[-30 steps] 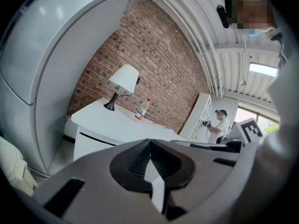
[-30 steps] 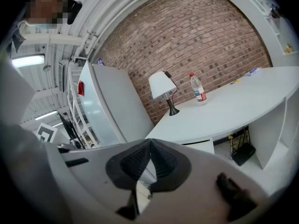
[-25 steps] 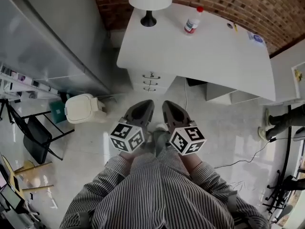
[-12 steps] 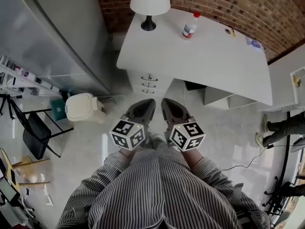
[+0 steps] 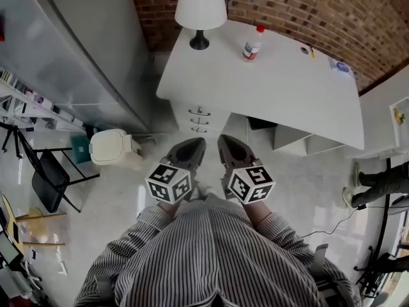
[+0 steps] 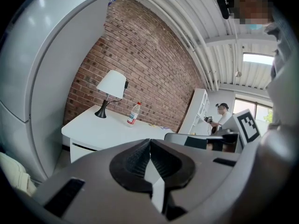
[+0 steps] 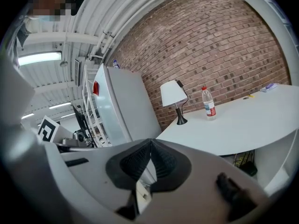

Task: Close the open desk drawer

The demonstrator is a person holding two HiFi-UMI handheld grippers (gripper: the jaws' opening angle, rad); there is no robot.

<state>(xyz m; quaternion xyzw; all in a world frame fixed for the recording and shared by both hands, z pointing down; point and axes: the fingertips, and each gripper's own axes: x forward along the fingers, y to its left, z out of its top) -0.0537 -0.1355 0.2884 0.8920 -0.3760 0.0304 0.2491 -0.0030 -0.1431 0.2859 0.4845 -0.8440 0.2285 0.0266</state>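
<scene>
Desk (image 5: 300,82), white and round-cornered, set against a red brick wall (image 5: 332,11); on top, a lamp (image 5: 200,8) with white shade and black foot at the left rear corner, a plastic bottle (image 5: 252,43) with red cap upright just right of it, a few small flat items well apart near the far right edge; otherwise bare white surface. Under the left end, the desk drawers (image 5: 199,120), three fronts with small handles stacked one above another; cannot tell from here which front stands out. Under the right part, a low white shelf unit (image 5: 300,136). Pale glossy floor (image 5: 300,184) all round, with a thin cable (image 5: 332,213) trailing at the right. To the left, a tall grey cabinet (image 5: 70,50), a lidded white bin (image 5: 110,146) beside it, a black folding chair (image 5: 48,184) nearer. Left gripper (image 5: 197,142) and right gripper (image 5: 225,139) side by side in front of a striped shirt (image 5: 217,261), tips toward the drawers but apart from them; both pairs of jaws pressed together, nothing between.
</scene>
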